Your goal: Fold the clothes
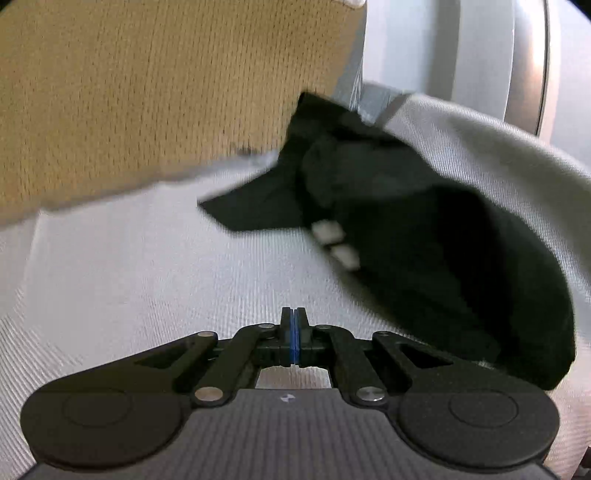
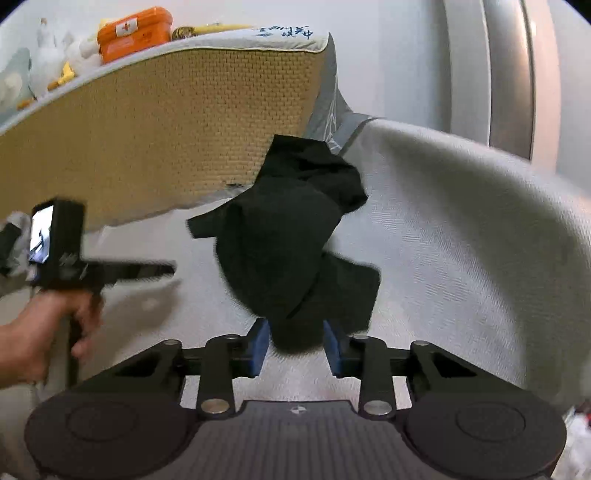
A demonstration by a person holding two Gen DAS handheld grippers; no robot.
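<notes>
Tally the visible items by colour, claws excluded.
Black: 1, the crumpled black garment
Orange: 1, the first-aid box
Tan: 1, the woven mattress side
White: 1, the bed sheet
Total: 4

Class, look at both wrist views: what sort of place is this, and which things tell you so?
Probably a bedroom at home: a mattress stands on edge against the wall, a white bedsheet covers the surface, and a black garment lies crumpled on it.

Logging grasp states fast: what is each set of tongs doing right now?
Left tongs: closed, holding nothing.
Right tongs: spread around a bunch of the black garment; whether they grip it cannot be told.
</notes>
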